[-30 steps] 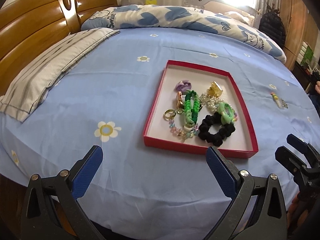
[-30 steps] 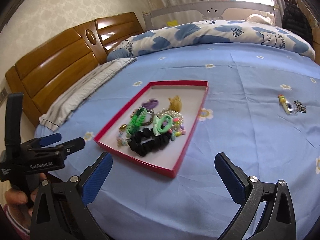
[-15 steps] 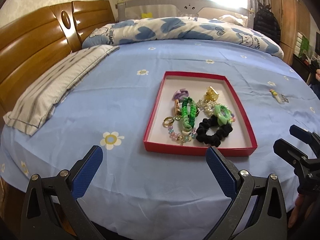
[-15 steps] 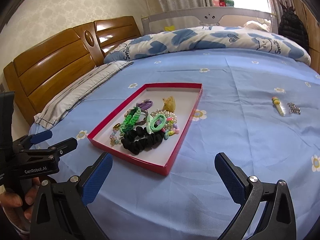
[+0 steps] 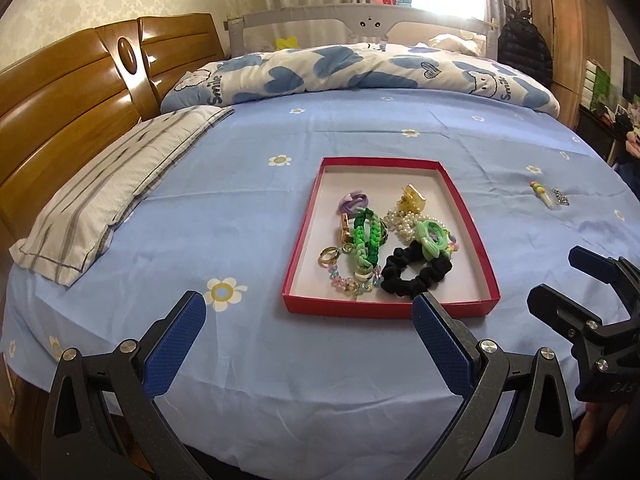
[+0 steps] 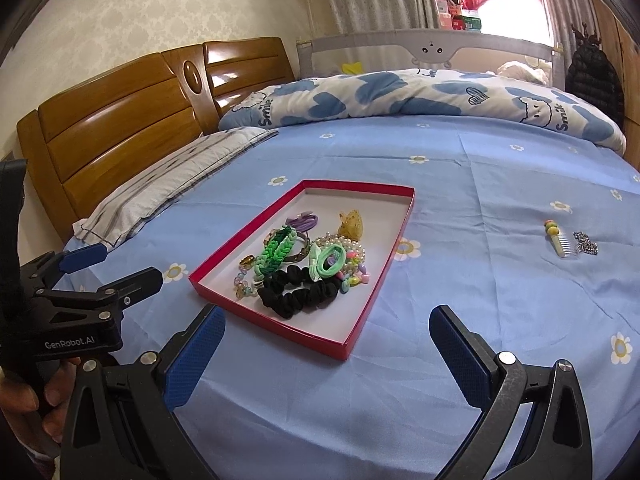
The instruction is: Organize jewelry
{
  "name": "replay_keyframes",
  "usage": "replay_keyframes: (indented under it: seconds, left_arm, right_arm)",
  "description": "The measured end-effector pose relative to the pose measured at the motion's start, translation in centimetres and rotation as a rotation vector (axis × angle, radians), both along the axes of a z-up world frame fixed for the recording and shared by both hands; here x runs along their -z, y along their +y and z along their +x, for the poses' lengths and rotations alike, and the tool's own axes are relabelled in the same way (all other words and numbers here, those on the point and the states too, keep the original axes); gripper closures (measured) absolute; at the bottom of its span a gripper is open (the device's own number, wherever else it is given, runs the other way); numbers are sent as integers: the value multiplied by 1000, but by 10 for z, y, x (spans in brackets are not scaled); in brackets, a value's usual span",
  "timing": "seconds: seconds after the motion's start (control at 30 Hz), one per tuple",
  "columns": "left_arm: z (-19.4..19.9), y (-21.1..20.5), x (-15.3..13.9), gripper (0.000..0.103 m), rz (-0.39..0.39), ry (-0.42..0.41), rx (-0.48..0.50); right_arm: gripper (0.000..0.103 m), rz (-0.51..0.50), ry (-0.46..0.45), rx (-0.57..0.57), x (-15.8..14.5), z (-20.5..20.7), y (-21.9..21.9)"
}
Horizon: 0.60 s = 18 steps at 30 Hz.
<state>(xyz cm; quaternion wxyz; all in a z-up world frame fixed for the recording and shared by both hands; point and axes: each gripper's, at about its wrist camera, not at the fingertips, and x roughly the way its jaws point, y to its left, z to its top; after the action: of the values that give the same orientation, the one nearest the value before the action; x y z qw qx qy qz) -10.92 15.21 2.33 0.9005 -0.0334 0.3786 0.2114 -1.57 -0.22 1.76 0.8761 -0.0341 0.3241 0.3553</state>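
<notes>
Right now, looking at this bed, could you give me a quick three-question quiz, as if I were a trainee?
1. True or false: both tongs are open and hold nothing.
2. Which lies nearest the red tray's front edge: A purple hair tie, B black scrunchie, C gold clip?
3. What lies outside the tray, on the blue sheet?

Key: 1 true: left tongs, right tongs. 2 B, black scrunchie. 3 a small comb and a chain.

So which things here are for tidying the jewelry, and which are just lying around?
For the job:
- red tray holding the black scrunchie, green braided bracelet, pearl beads, gold ring, gold claw clip
- small comb and silver chain, still outside the tray
- left gripper and right gripper, both open

Just lying about:
- striped pillow
- blue-heart quilt
- headboard
</notes>
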Motion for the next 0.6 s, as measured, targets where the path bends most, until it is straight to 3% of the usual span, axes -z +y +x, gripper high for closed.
replay_keyframes:
  seconds: [0.6]
  left_arm:
    - [7,1,20,0,-32,69,0]
  right_arm:
    - [0,-32,69,28,15,7,1]
